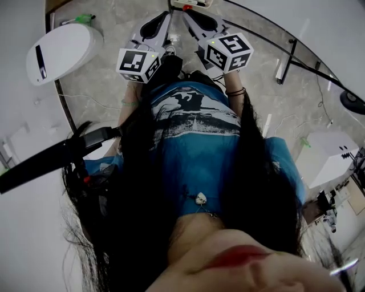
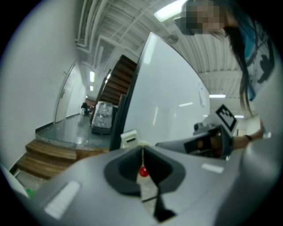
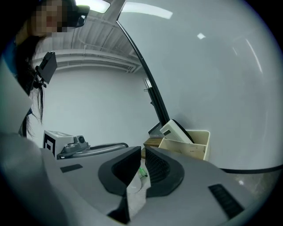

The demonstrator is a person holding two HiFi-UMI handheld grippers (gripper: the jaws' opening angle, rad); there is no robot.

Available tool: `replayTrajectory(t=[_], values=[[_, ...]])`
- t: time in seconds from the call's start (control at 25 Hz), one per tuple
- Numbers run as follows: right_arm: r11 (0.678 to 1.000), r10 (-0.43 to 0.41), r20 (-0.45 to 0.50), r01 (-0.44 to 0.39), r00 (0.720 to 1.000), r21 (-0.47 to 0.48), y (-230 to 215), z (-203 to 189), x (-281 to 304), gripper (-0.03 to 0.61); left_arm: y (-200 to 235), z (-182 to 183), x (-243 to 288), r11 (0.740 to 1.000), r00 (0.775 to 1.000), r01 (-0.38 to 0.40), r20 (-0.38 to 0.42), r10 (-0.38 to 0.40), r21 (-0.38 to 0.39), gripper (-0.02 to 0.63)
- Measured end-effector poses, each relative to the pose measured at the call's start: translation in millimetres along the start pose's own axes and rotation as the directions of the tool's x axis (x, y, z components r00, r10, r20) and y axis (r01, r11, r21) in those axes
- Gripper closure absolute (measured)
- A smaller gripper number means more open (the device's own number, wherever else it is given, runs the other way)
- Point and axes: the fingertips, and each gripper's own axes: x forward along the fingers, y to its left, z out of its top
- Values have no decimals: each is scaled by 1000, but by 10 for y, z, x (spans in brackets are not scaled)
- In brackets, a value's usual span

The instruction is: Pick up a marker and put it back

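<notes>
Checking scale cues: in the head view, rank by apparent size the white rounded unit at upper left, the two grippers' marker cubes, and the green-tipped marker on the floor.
1. white rounded unit
2. left cube and right cube: alike, not ranked
3. green-tipped marker, smallest, though also farther from the camera

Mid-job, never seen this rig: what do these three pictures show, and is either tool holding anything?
No robot arm here: a person holds a two-jaw gripper in each hand. The head view looks steeply down over their body to the left gripper and right gripper, above a marble floor. The other two views ride on the grippers, looking along their jaws. Both pairs of jaws are together, gripping nothing. A red speck and a green speck show beyond them, too small to name.
</notes>
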Motion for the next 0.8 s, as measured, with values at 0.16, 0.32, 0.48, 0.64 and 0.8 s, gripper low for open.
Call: replayTrajectory(t=[0.16, 0.32, 0.48, 0.64, 0.8], values=[[999, -24, -30, 22, 999, -48, 14, -7, 387, 565, 373, -45, -37, 1000, 1000, -1, -8, 0, -8, 611], [993, -45, -69, 38, 997, -108, -156, 5, 487, 485, 439, -49, 104, 1000, 1000, 12, -18, -12, -10, 611], [984, -74, -118, 53, 990, -168, -192, -30, 663, 466, 579, -76, 118, 1000, 999, 22, -27, -23, -18, 611], [960, -141, -150, 98, 979, -260, -287, -36, 822, 439, 680, -103, 177, 999, 999, 33, -32, -33, -22, 611], [944, -153, -221, 76, 963, -322, -309, -113, 887, 420, 689, -91, 217, 999, 999, 36, -34, -37, -27, 611]])
